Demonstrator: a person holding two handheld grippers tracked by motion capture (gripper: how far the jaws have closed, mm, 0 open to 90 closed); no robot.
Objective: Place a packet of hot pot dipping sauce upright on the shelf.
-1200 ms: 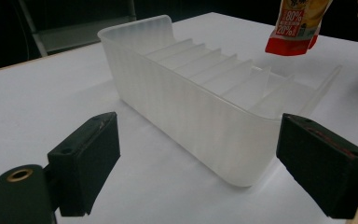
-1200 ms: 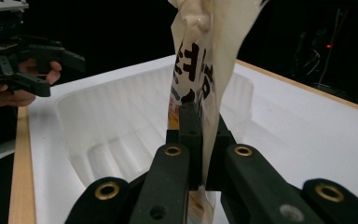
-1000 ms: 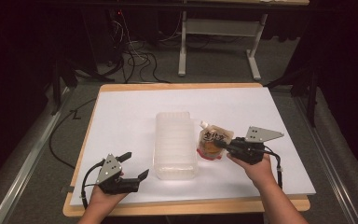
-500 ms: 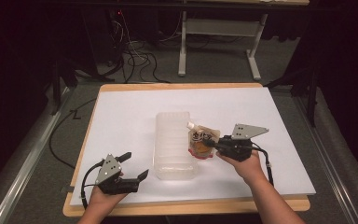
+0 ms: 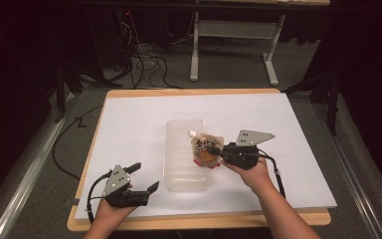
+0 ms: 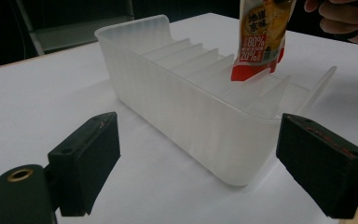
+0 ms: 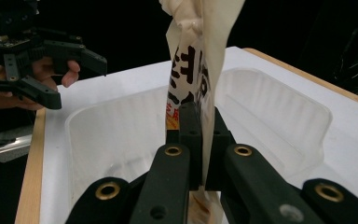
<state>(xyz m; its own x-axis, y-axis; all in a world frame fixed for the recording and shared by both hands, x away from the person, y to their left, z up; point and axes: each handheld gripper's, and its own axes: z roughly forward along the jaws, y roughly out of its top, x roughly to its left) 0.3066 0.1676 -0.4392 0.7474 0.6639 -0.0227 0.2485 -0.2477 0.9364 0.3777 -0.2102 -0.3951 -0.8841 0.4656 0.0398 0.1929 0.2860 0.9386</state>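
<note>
Moved since the earlier frames: right gripper (image 5: pixel 218 151) and its pouch, carried leftward from the bare sheet to above the bin; left gripper (image 5: pixel 143 178) unchanged.

High view: translucent white ribbed plastic bin (image 5: pixel 181 175) at centre of the white-covered table (image 5: pixel 129 124). Orange-and-cream printed spouted pouch (image 5: pixel 205 150) hangs over the bin's right rim, clenched in the right jaws. Left gripper rests near the table's near-left corner, jaws released, nothing between them.

Left gripper view: bin (image 6: pixel 168 98) just beyond the spread jaws; pouch (image 6: pixel 261 37) upright, its red bottom edge over the near slots between dividers.

Right gripper view: jaws pinch the pouch (image 7: pixel 198 70) mid-body above the bin's hollow (image 7: pixel 121 135).

Handling note: keep the pouch vertical, line its base up with one slot, lower before letting go.
</note>
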